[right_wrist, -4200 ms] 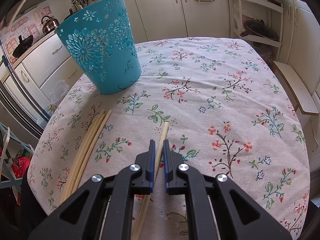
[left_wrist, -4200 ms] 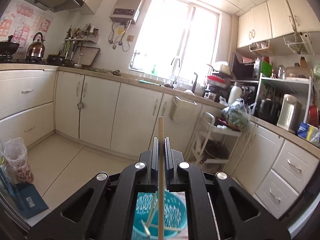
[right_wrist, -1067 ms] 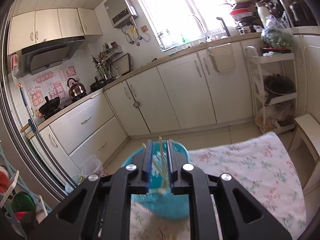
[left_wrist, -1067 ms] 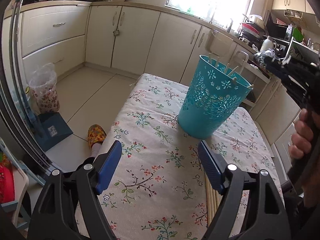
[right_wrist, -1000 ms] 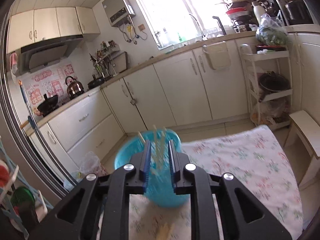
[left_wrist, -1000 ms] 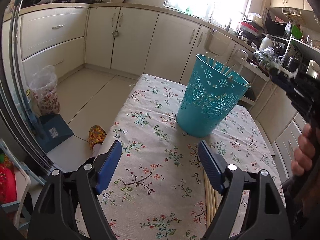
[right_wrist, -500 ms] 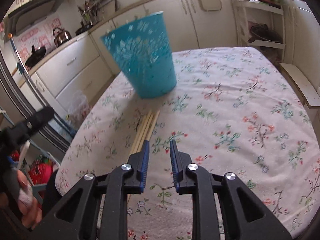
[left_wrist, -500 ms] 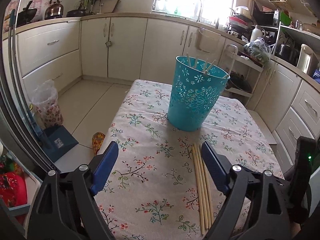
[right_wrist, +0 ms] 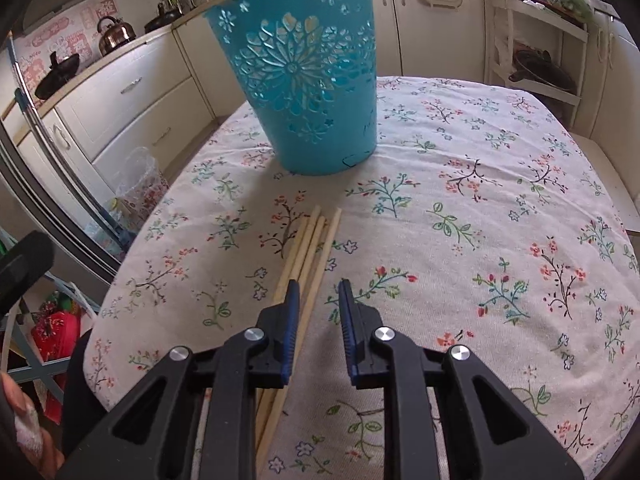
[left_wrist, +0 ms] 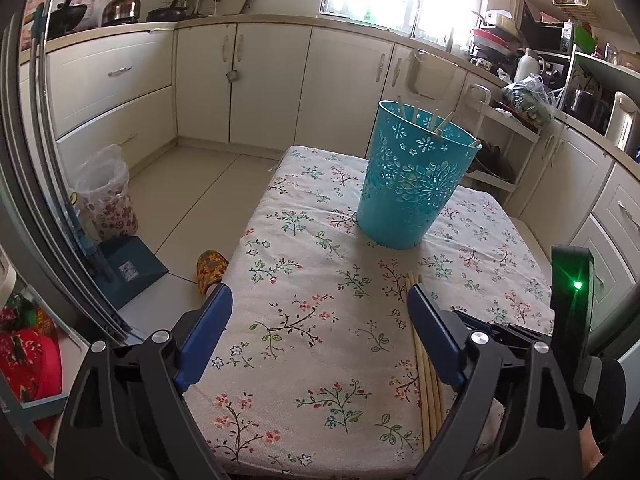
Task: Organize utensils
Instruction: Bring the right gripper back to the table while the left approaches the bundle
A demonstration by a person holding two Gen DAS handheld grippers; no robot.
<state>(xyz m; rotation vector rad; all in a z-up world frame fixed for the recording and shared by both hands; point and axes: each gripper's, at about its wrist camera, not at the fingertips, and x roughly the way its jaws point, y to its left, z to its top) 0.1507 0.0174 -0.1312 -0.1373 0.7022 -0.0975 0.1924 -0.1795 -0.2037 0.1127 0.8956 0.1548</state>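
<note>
Right gripper (right_wrist: 318, 288) jaws slightly apart, nothing pinched, poised over loose chopsticks (right_wrist: 310, 248) lying on floral tablecloth (right_wrist: 480, 208). Left gripper (left_wrist: 316, 312) jaws have just been opening, now wide, empty. Teal basket (right_wrist: 308, 76) beyond, holding more chopsticks

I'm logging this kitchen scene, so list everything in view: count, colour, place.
basket: one, teal, upright on the tablecloth, chopsticks poking out
loose chopsticks: about four, pale wood, bundled on the cloth in front of the basket
tablecloth: one, cream with flowers, covers the table
kettle: one, metallic, on the far counter
dustpan: one, blue, on the floor left of the table
slipper: one, orange patterned, on the floor by the table edge
left gripper: black with blue pads, wide open, empty
right gripper: black with blue pads, narrowly open over the loose chopsticks
</note>
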